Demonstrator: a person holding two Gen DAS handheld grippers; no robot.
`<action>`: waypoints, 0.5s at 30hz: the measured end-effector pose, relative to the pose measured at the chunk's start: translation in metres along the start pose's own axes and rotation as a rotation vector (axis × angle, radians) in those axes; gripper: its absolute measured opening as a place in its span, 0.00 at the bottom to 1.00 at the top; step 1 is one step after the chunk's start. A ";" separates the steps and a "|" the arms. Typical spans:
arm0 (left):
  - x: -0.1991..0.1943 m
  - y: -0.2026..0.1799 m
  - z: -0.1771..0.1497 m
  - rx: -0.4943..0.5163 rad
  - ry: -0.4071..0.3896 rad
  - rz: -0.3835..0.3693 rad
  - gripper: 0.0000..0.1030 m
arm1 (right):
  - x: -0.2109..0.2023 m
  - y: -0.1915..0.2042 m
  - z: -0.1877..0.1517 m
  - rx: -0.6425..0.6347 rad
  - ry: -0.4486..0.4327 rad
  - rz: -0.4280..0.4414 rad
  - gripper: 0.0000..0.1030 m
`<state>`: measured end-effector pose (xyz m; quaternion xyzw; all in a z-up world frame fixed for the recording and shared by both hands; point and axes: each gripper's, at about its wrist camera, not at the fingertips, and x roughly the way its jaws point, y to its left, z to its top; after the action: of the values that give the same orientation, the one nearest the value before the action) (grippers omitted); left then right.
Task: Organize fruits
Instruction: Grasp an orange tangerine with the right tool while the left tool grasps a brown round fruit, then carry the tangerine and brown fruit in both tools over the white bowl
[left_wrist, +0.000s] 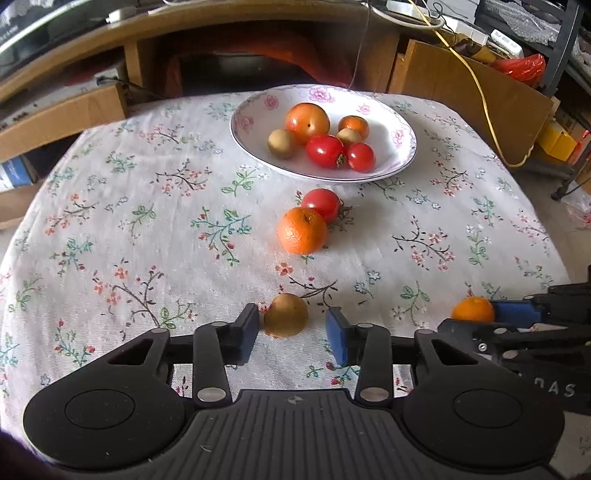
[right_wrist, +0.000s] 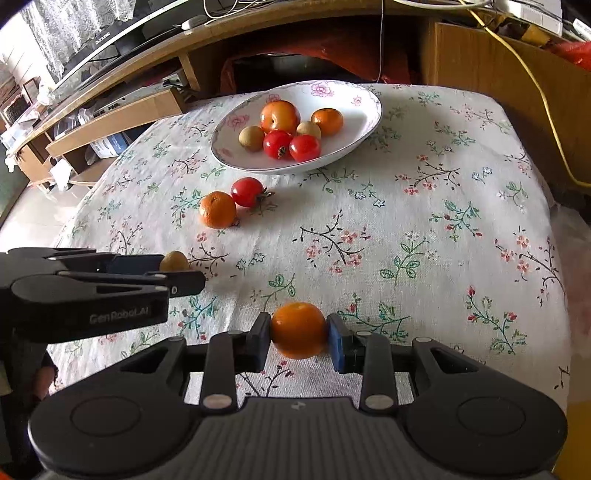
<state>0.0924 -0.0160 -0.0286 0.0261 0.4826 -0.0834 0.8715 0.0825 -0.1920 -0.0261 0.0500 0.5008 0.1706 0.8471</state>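
A white floral bowl at the far side of the table holds several fruits. An orange and a red tomato lie together on the cloth. My left gripper is open around a small brown fruit on the cloth; the left pad is near it, with a gap at the right pad. My right gripper is shut on a small orange, both pads touching it.
The table has a floral cloth. Wooden furniture, cardboard boxes and a yellow cable stand behind it. The two grippers are side by side near the front edge.
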 end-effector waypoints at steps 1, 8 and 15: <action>-0.001 -0.002 -0.002 0.008 -0.007 0.013 0.44 | 0.000 0.000 0.000 0.002 -0.001 0.000 0.31; -0.005 -0.008 -0.006 0.011 -0.014 0.033 0.31 | -0.003 -0.001 -0.003 0.004 -0.006 0.005 0.31; -0.005 -0.008 -0.007 0.006 -0.009 0.031 0.30 | -0.005 0.000 -0.006 -0.002 -0.002 0.000 0.31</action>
<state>0.0819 -0.0226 -0.0277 0.0358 0.4777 -0.0715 0.8749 0.0749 -0.1946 -0.0246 0.0492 0.4998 0.1709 0.8477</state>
